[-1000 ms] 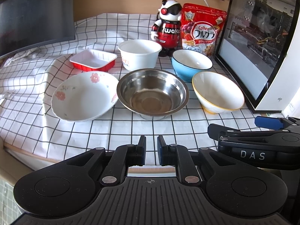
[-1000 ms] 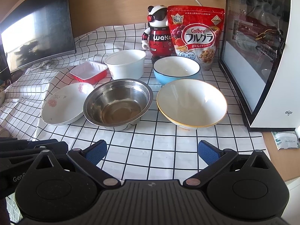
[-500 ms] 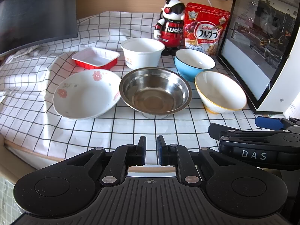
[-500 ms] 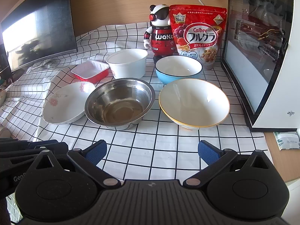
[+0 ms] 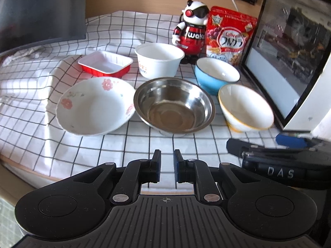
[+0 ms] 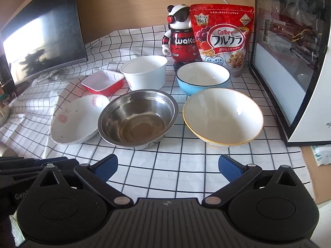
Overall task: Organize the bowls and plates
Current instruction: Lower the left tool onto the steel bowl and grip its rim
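Note:
On the checked cloth stand a floral white dish (image 5: 93, 105) (image 6: 76, 122), a steel bowl (image 5: 173, 105) (image 6: 138, 119), a yellow-rimmed white bowl (image 5: 246, 107) (image 6: 223, 115), a blue bowl (image 5: 216, 75) (image 6: 202, 77), a white tub (image 5: 159, 59) (image 6: 144, 72) and a red tray (image 5: 105, 64) (image 6: 103, 81). My left gripper (image 5: 166, 166) is shut and empty, short of the steel bowl. My right gripper (image 6: 167, 168) is open and empty, short of the steel and yellow-rimmed bowls.
A robot figurine (image 6: 180, 39) and a red cereal bag (image 6: 223, 39) stand at the back. A glass-sided white case (image 6: 289, 62) stands at the right, a monitor (image 6: 41, 41) at the left. The table's front edge (image 5: 31, 171) runs just below the left gripper.
Both grippers have moved slightly forward toward the bowls. The jaws have not changed and the dishes have not moved.

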`<state>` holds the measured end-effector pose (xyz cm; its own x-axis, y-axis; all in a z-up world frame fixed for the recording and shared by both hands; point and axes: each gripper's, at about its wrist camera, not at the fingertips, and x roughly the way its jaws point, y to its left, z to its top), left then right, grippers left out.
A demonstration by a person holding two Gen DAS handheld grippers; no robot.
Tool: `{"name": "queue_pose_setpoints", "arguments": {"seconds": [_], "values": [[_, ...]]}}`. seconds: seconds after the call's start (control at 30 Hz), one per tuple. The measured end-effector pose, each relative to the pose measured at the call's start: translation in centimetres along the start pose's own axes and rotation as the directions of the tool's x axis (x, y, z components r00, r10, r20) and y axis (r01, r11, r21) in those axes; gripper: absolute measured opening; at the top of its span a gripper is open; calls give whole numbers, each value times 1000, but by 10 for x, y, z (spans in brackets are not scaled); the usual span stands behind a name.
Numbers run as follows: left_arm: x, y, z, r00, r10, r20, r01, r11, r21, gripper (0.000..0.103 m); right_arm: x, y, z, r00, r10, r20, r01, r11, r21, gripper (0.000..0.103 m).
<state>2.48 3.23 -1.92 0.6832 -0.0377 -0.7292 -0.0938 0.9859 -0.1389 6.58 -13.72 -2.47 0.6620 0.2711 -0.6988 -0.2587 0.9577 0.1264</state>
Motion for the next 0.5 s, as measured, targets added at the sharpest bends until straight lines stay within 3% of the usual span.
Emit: {"name": "queue_pose_setpoints", "arguments": {"seconds": [0.2, 0.33, 0.43, 0.5], "values": [[23, 28, 26, 995, -99, 15, 98, 995, 10, 16, 24, -3, 9, 999, 35, -7, -34, 994, 104, 103], [47, 50, 54, 986, -165, -28, 165, 986, -1, 16, 56, -4, 20, 996, 70, -60, -54, 970, 239, 103], [70, 63, 81, 986, -117, -116, 122, 992, 38, 16, 81, -1, 30, 991, 95, -93, -59, 942, 330, 103], [83, 72, 95, 982, -125, -142, 142, 983, 113, 16, 94, 4, 32, 991, 94, -101, -49, 925, 377, 103]]}}
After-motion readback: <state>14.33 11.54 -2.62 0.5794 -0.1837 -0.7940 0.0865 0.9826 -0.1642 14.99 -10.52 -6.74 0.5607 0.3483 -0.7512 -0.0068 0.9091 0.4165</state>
